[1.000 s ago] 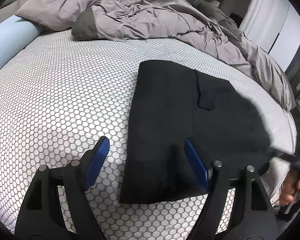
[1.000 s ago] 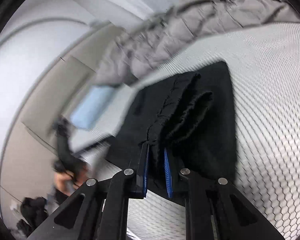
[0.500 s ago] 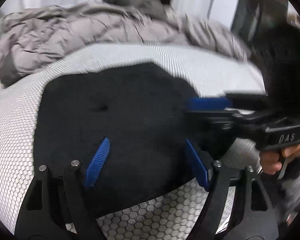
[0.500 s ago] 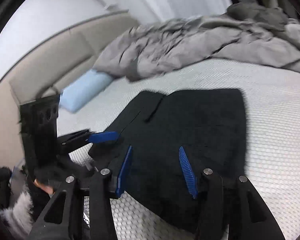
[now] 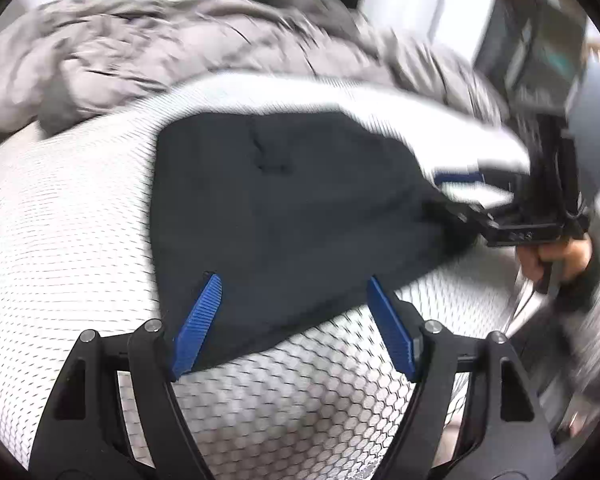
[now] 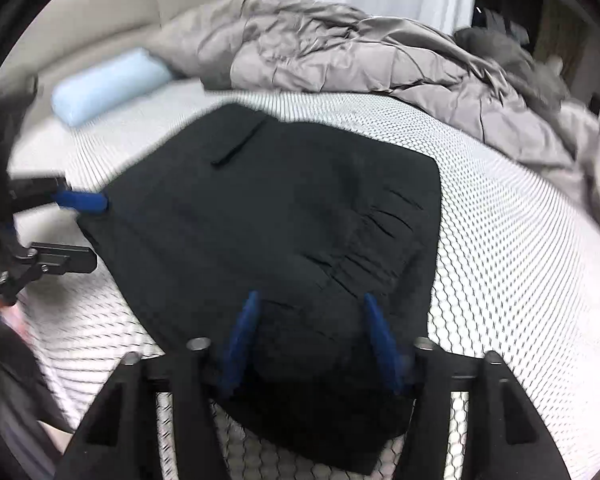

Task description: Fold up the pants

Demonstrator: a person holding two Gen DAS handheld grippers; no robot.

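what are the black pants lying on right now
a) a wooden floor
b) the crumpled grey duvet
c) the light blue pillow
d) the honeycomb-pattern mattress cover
d: the black pants lie flat on the honeycomb-pattern mattress cover, with the grey duvet bunched beyond them and the light blue pillow off to the side, apart from them.

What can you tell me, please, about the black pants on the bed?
The black pants lie folded into a flat, roughly rectangular stack on the white honeycomb-patterned bed cover. The cloth looks matte and soft, with a pocket flap on top and small gathers near one edge. Nothing grips them: the right tongs are opening above them.
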